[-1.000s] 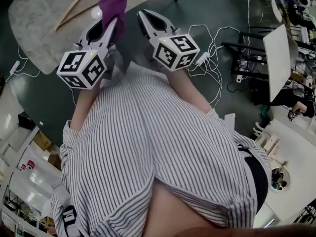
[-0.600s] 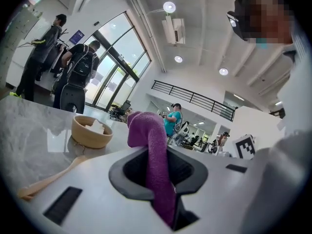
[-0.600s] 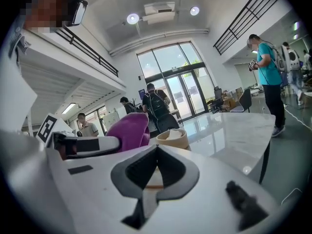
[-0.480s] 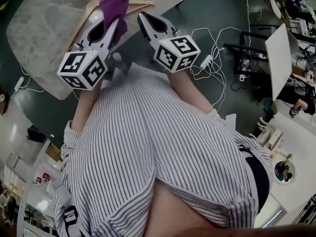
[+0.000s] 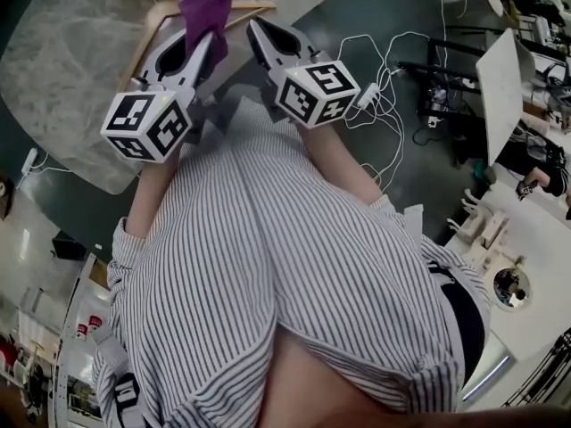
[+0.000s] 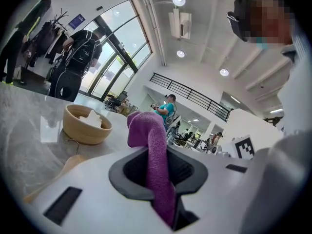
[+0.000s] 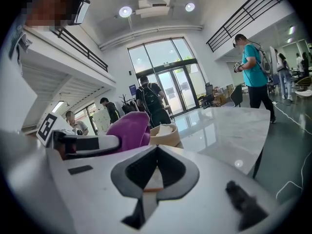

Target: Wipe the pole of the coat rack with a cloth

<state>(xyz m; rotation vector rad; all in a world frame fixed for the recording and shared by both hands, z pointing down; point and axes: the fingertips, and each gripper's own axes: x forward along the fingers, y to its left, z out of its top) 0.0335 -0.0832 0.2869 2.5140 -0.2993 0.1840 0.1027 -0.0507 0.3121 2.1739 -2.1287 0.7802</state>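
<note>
My left gripper [image 5: 208, 38] is held in front of the person's striped shirt and is shut on a purple cloth [image 5: 205, 9]. The cloth's free end sticks up past the jaw tips. In the left gripper view the cloth [image 6: 150, 133] runs down through the closed jaws of the left gripper [image 6: 158, 155]. My right gripper [image 5: 253, 27] is close beside it, shut with nothing in it; the right gripper view shows the right gripper [image 7: 156, 150] with jaws together. The cloth [image 7: 129, 129] shows there at the left. No coat rack pole is near the grippers.
A marble table [image 5: 71, 69] lies ahead with a wooden hanger [image 5: 147, 34] and a wooden bowl [image 6: 87, 125] on it. Cables [image 5: 384, 87] trail over the dark floor at the right. A white desk [image 5: 535, 257] stands at the far right. People stand in the hall.
The head view has shifted, so the table and hanger sit lower and nearer the grippers. Both grippers keep their pose and the left still holds the cloth.
</note>
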